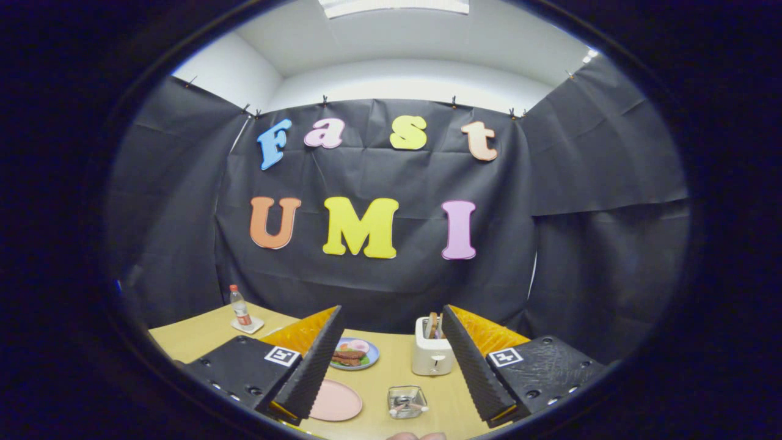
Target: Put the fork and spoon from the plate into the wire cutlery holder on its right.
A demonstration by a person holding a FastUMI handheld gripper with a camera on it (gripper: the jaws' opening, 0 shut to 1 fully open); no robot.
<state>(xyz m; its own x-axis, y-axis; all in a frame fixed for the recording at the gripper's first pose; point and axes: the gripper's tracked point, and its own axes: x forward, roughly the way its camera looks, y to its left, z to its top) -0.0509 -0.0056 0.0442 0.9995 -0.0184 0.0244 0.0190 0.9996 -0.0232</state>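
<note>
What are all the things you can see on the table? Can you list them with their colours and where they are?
table: one, light wood colour, under everything.
bottle: one, clear with a red cap and label, far corner of the table, standing on a small white coaster.
food plate: one, blue rim with food on it, between the fingers, beyond the pink plate.
pink plate: one, pink, close in, beside one finger; nothing visible on the part that shows.
toaster: one, white, with bread in its slots, just ahead, beside the other finger.
cutlery holder: one, clear-looking, near, between the fingers, with cutlery handles inside.
fingertip: a person's, at the near edge.
gripper: one, fingers open, holding nothing.
</note>
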